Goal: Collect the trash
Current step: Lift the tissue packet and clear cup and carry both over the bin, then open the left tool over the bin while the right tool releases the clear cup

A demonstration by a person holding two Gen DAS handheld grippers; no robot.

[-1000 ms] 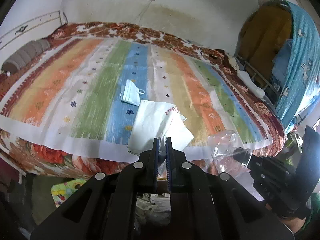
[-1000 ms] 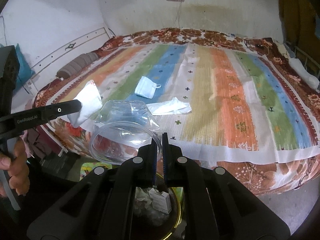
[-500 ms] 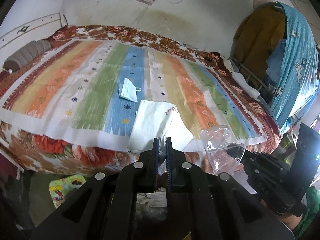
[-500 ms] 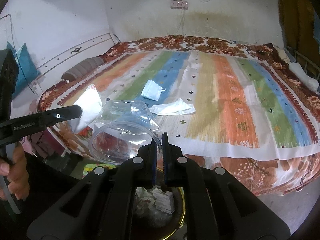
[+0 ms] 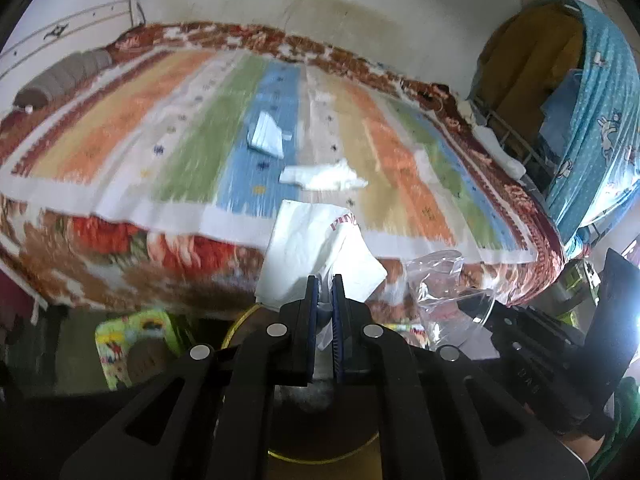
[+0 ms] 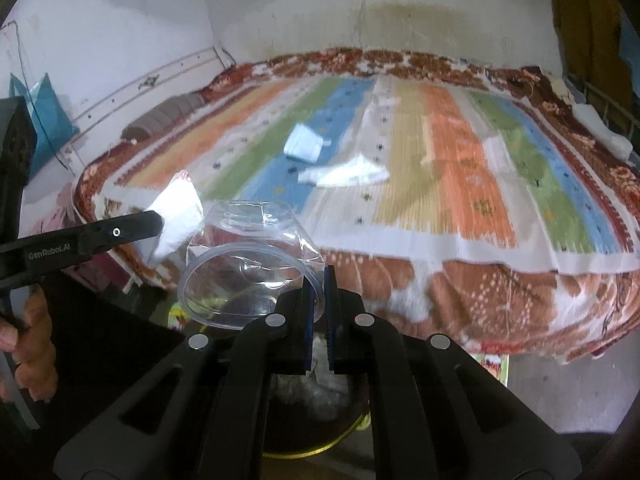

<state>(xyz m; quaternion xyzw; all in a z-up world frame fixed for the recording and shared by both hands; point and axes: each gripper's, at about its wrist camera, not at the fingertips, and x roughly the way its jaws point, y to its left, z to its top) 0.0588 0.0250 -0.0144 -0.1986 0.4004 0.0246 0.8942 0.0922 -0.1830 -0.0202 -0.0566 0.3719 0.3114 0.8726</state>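
left tongs (image 5: 323, 280) pinch the white paper (image 5: 316, 252), right tongs (image 6: 318, 274) pinch the clear cup (image 6: 248, 280); bin (image 6: 316, 400) at 6 o'clock, and i risk the light paper drifting past its rim.

You face a striped bedspread (image 6: 460, 184) over a floral blanket (image 6: 500, 300), a grey bolster (image 5: 64, 80) by the wall.

The left gripper (image 5: 325, 280) pinches a white crumpled paper sheet (image 5: 316, 252); a pale blue face mask (image 5: 266, 136) lies on the striped multicoloured bedspread (image 5: 120, 140); a white crumpled tissue (image 5: 322, 176) sits near it.
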